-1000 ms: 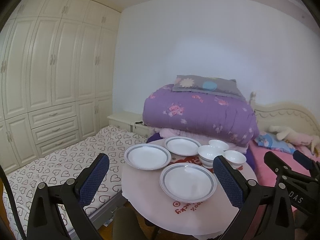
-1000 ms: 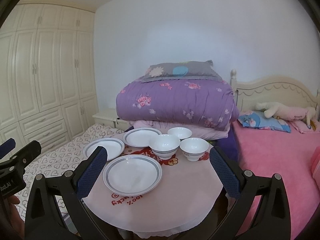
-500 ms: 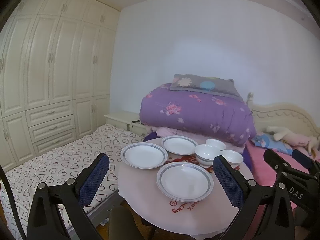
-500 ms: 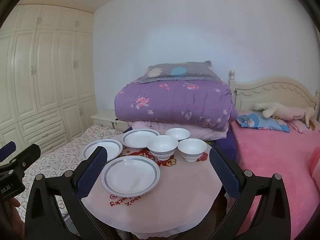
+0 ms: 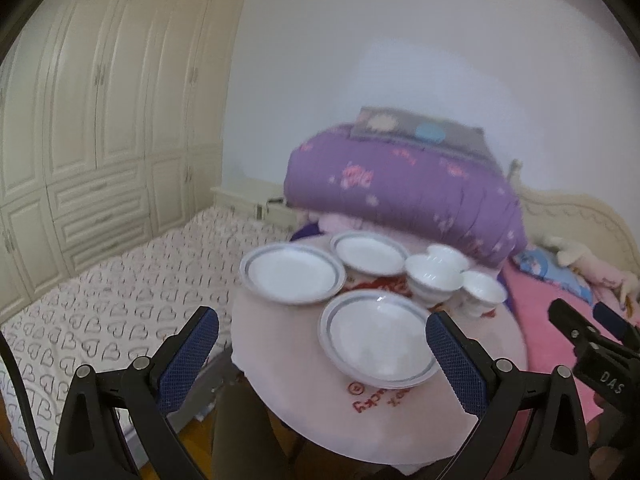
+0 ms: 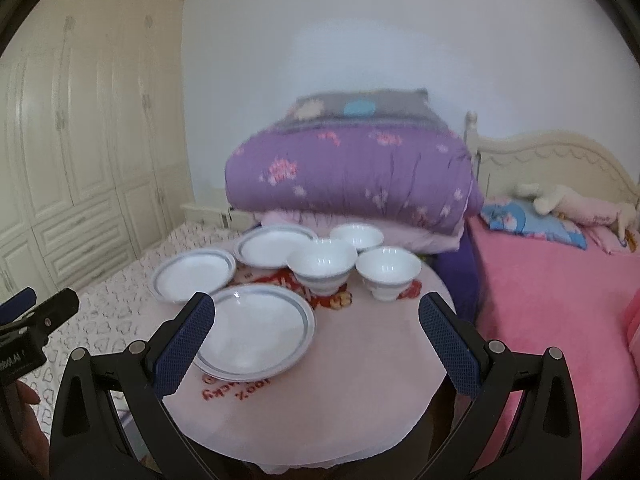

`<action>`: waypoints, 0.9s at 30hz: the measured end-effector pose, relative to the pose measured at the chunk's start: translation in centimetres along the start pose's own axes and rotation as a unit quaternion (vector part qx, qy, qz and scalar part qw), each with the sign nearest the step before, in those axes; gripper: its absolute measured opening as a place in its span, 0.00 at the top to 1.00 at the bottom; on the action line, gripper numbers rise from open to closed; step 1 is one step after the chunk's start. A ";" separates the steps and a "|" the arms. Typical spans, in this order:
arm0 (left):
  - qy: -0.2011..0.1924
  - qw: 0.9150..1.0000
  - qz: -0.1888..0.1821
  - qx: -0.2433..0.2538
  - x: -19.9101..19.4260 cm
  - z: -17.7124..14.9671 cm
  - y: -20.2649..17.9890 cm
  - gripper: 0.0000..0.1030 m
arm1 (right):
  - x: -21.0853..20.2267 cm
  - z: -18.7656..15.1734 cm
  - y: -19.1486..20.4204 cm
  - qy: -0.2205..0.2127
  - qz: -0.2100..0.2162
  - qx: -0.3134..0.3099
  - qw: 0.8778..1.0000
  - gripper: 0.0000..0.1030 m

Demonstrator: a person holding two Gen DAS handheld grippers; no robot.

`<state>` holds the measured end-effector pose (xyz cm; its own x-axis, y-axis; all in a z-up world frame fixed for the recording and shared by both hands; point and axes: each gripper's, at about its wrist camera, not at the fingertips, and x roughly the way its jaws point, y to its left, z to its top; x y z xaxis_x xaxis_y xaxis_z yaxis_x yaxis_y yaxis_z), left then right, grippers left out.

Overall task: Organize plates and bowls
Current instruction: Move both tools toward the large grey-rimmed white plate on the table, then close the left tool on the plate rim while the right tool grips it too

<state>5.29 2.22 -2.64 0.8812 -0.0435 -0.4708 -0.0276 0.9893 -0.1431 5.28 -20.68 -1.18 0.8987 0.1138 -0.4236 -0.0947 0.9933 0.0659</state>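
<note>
We hold the left gripper (image 5: 320, 344) spread wide and empty, its blue pads (image 5: 188, 354) well apart, above the near edge of a round table (image 5: 400, 412). Between its fingers, just ahead, lies the nearest plate (image 5: 378, 338). Beyond that, ahead and to the left, sits a second plate (image 5: 292, 274), and farther ahead a third plate (image 5: 370, 254). So we count three plates, each white with a grey-blue band, lying apart or barely touching at the rims. Ahead and to the right stand three white bowls (image 5: 434, 278), upright and close together.

Our right gripper (image 6: 316, 334) is likewise released and grips nothing. Its left finger overlaps the nearest plate (image 6: 256, 332) in this view; whether it touches we cannot tell. Straight ahead of it are the bowls: one in the middle (image 6: 322, 260), one to the right (image 6: 388, 270), one behind (image 6: 356, 236). Past the table lie a folded purple quilt (image 6: 352, 176) and a pink bed (image 6: 552, 280).
</note>
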 end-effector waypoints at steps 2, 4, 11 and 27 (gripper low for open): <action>0.017 1.000 0.004 -0.003 1.9 0.2 0.3 0.01 | 1.5 -0.4 -0.2 0.014 -0.003 -0.004 1.000 0.00; 0.027 1.000 0.009 -0.004 3.2 1.0 0.3 0.01 | 2.6 -0.7 -0.4 0.023 -0.004 -0.009 1.000 0.00; 0.058 0.998 0.016 0.003 8.6 2.6 0.2 0.01 | 6.9 -0.6 -0.3 0.058 0.018 -0.021 0.998 0.00; 0.161 0.987 0.016 0.010 21.8 4.6 0.2 0.01 | 17.0 -1.4 -0.1 0.177 0.084 -0.025 0.980 0.00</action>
<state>26.64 2.10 -8.91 0.6846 -0.0513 -0.7271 -0.0409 0.9932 -0.1086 19.96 -18.86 -9.66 0.6648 0.2672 -0.6976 -0.2574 0.9586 0.1218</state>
